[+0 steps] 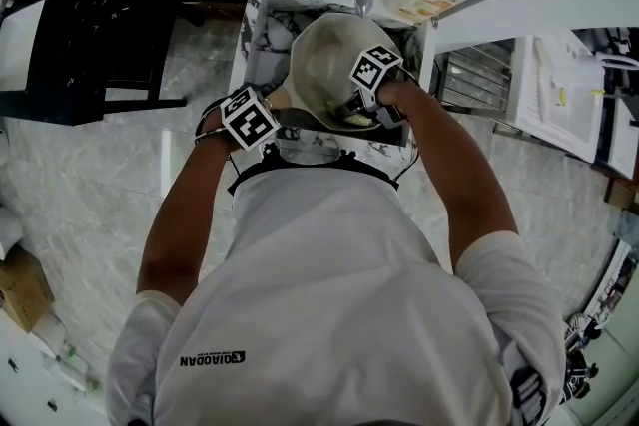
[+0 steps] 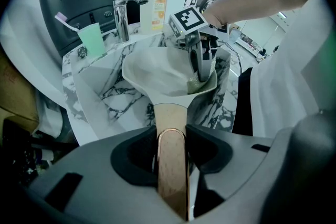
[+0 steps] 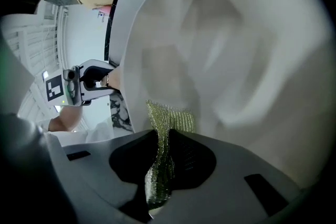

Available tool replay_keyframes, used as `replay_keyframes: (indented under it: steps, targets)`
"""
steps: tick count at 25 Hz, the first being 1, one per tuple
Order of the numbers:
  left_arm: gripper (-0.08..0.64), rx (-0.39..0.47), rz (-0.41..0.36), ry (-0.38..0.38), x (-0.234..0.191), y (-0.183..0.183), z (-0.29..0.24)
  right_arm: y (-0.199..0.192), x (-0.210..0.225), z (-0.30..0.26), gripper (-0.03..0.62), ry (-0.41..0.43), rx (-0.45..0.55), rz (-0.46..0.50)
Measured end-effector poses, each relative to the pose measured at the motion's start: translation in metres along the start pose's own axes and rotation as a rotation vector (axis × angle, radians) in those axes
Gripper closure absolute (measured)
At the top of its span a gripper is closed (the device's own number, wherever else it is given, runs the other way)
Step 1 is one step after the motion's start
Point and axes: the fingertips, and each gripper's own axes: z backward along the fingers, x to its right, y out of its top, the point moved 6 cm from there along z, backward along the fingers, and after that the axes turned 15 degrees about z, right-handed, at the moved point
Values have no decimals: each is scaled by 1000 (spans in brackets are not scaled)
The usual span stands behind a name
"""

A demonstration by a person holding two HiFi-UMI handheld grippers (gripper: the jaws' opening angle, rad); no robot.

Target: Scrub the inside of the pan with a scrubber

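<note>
The left arm point(image 1: 185, 214) and right arm point(image 1: 454, 170) reach forward, converging. The left gripper point(image 2: 172, 147) is clamped on the pan handle point(image 2: 171, 118) — the right gripper point(image 3: 160, 162), tipped downward, pinches the scrubber point(image 3: 169, 122).

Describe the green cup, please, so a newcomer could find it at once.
Start at the marble-veined sink where the pan is held. On its back ledge stands a chrome faucet; the green cup is just left of it in the left gripper view. Unlike the white bottle on the faucet's other side, it is mint green with a toothbrush in it.
</note>
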Motion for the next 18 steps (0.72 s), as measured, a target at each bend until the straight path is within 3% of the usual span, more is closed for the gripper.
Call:
replay_keyframes:
  steps: [6,10,13,15,18]
  targets:
    - [383,-6,4,-7,-1,0,0,29,-4,23,508,-198,155,234]
    - [383,-10,17,-19,-1,0,2,60,8,55,509,-445,391,372]
    - [383,-3,14,-12,-1,4,5,76,17,75,509,-613,509,433]
    - [382,-6,17,-15,0,4,5,85,18,81,509,-665,553,476]
    - [383,-5,19,-15,0,5,7,95,24,83,509,-770,530,552]
